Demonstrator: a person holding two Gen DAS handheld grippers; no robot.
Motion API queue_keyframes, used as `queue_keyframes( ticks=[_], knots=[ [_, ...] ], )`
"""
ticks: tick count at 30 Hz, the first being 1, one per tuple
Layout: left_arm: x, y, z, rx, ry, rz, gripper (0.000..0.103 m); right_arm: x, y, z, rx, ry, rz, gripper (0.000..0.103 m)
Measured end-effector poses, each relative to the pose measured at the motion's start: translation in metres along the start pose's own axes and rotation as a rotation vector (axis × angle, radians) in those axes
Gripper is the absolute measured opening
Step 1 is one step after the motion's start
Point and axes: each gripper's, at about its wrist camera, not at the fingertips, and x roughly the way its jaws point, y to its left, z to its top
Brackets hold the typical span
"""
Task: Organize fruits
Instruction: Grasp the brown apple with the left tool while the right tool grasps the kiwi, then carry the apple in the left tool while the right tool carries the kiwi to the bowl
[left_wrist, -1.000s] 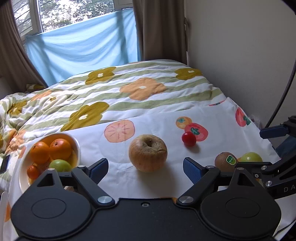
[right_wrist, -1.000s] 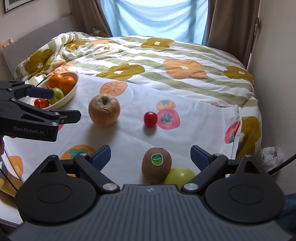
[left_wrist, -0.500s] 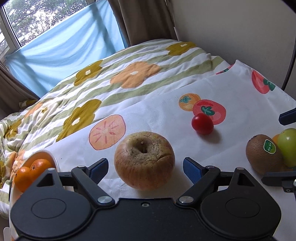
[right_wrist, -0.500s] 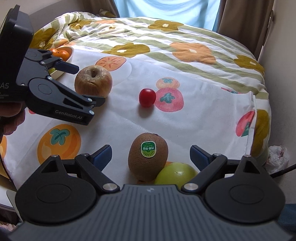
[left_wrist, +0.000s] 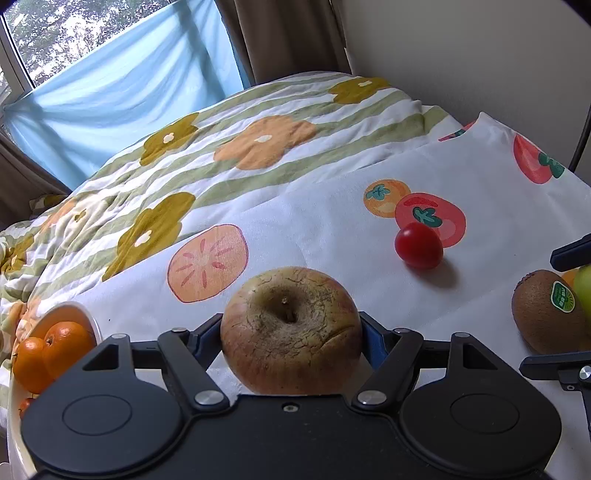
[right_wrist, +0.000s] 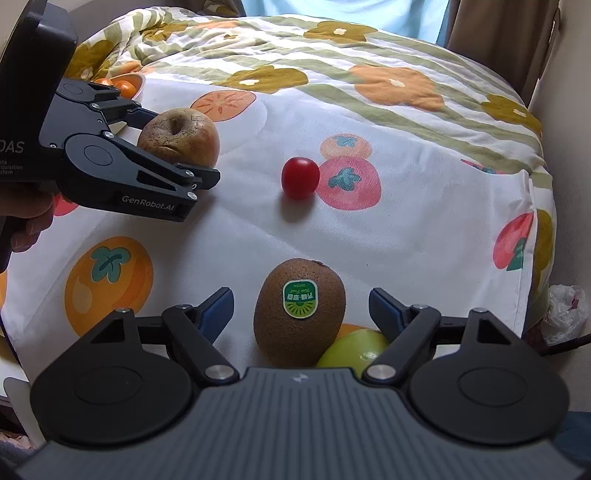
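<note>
Left claw (left_wrist: 291, 334) now around apple (left_wrist: 291, 328).

Soft window daylight, fisheye-warped edges

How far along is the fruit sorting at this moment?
Done: oranges sit in the white bowl. In hand: the left gripper brackets the wrinkled apple, contact unclear. Left: cherry tomato, kiwi and green fruit lie on the cloth; the right gripper is open around the kiwi.
</note>
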Motion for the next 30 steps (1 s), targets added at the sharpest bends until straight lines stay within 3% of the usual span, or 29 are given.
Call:
queue_keyframes(
  ticks=[3, 10, 16, 19, 30],
  knots=[
    [-0.001, 0.000, -0.001, 0.008, 0.003, 0.005, 0.077, 0.002, 0.000, 0.001, -0.019, 0.005, -0.004, 0.094],
    [-0.011, -0.003, -0.013, 0.012, 0.014, 0.009, 0.077, 0.007, 0.003, 0.002, -0.082, 0.026, -0.006, 0.079],
    [-0.023, -0.007, -0.024, -0.012, 0.026, 0.022, 0.077, 0.010, 0.005, 0.001, -0.117, 0.031, -0.018, 0.076],
    [-0.028, -0.007, -0.029, -0.030, 0.029, 0.026, 0.077, 0.010, 0.006, 0.001, -0.125, 0.026, -0.007, 0.069],
    [-0.061, -0.009, -0.037, -0.116, -0.003, 0.032, 0.077, -0.010, 0.024, 0.005, -0.158, -0.030, -0.015, 0.066]
  ],
)
